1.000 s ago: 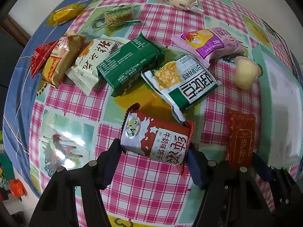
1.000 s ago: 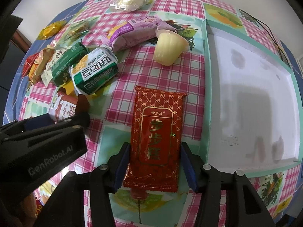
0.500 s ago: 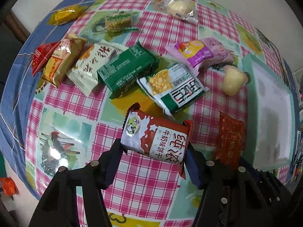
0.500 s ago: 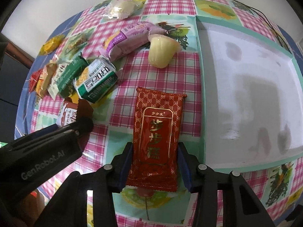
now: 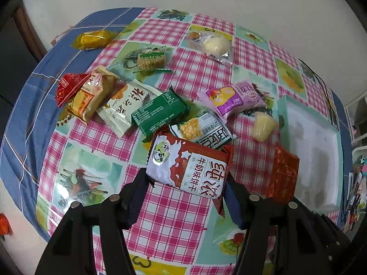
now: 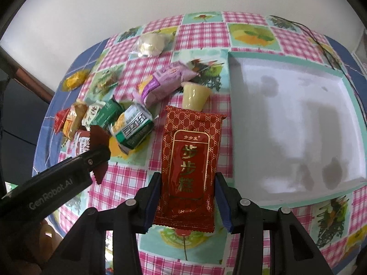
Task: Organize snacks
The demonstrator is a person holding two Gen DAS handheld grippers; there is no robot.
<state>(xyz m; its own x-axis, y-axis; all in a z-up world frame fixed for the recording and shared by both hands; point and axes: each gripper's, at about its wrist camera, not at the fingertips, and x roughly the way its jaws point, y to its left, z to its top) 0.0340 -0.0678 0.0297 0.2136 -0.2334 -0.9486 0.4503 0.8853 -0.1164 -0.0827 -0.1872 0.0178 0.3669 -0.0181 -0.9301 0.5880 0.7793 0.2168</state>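
My left gripper (image 5: 185, 185) is shut on a red-and-white milk biscuit pack (image 5: 188, 167) and holds it above the table. My right gripper (image 6: 187, 194) is shut on a long red-and-gold cake packet (image 6: 189, 160), also lifted; this packet shows at the right of the left wrist view (image 5: 283, 176). The empty white tray with a teal rim (image 6: 296, 123) lies to the right of the red packet. The left gripper's arm (image 6: 52, 178) shows in the right wrist view.
Several snacks lie on the checked tablecloth (image 5: 174, 215): a green-white pack (image 5: 206, 130), a dark green pack (image 5: 160, 112), a purple pack (image 5: 234, 98), a yellow jelly cup (image 5: 263, 126), a white pack (image 5: 126, 107), an orange pack (image 5: 89, 96). A wall stands behind.
Both grippers have risen with their packets, so the table and snacks look farther away. The biscuit pack and the red packet have left the tablecloth.
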